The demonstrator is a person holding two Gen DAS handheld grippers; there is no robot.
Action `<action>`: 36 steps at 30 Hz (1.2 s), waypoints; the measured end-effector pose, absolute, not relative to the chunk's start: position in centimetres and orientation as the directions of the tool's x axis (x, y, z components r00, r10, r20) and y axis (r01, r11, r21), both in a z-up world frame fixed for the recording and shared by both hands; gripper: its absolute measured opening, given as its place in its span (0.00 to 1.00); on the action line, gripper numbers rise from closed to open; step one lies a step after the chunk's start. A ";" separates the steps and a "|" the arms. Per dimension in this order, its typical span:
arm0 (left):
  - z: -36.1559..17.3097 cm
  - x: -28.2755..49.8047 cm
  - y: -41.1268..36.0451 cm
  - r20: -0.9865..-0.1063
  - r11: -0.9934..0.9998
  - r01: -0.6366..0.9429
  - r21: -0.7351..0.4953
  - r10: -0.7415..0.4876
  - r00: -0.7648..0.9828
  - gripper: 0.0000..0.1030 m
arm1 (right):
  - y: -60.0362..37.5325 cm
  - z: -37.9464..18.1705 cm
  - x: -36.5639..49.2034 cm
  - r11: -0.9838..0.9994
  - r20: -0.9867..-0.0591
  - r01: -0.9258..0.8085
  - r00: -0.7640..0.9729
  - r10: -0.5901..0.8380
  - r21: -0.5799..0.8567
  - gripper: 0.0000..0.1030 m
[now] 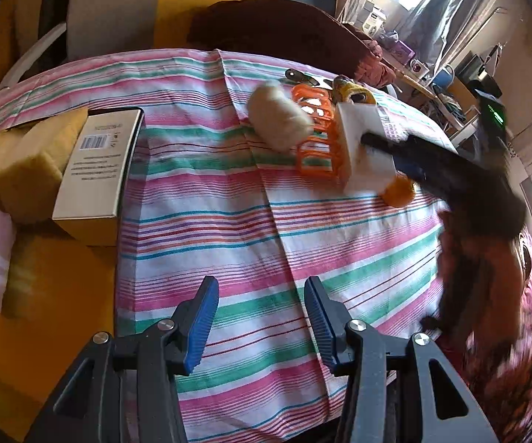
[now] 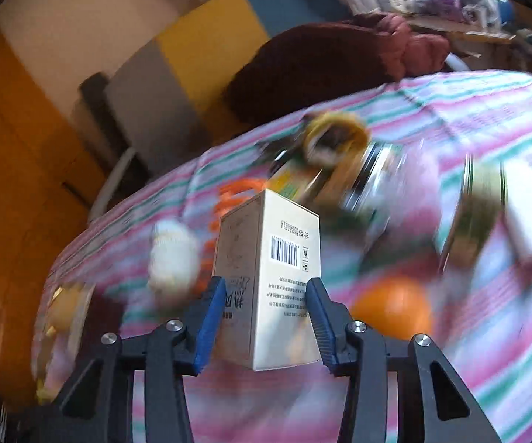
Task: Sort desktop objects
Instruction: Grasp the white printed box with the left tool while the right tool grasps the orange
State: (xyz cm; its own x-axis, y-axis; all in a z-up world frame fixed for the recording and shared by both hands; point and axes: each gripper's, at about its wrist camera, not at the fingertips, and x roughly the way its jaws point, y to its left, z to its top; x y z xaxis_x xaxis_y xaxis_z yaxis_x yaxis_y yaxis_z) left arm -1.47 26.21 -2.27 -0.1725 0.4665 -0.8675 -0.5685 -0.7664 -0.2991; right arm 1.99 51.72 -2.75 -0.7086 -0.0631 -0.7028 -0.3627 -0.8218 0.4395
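- Gripping a cream box (image 2: pixel 266 277) between its blue pads (image 2: pixel 210 325), the right tongs (image 2: pixel 264 326) are closed partway on the box's two side faces.
- The box's long axis runs forward and up from the tongs, its far end pointing away from the camera; the barcode face looks up and to the right.
- In the left wrist view the same box (image 1: pixel 98 170) lies left of and well ahead of the left tongs (image 1: pixel 262 317), long axis pointing away, barcode end farthest.
- The left tongs stand half open with nothing between the pads, only the striped cloth (image 1: pixel 229 221) below.
- A second white box (image 1: pixel 362 147) ahead and to the right is pinched by black fingers (image 1: pixel 395 144), beside an orange basket (image 1: pixel 314 136).
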 end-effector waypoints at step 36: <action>-2.6 -0.9 40.2 -0.861 -0.628 -0.740 -0.242 0.491 -0.135 0.57 | 53.5 -6.9 9.5 -0.739 -0.644 -0.552 -0.735 0.212 0.387 0.51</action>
State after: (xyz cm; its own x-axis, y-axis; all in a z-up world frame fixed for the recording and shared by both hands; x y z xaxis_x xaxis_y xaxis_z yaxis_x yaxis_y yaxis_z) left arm -0.85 40.19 -2.58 -0.1348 0.4906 -0.8609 -0.7396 -0.6280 -0.2421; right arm 9.55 53.46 -6.86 -0.7351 0.2122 -0.6440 -0.5520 -0.7387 0.3867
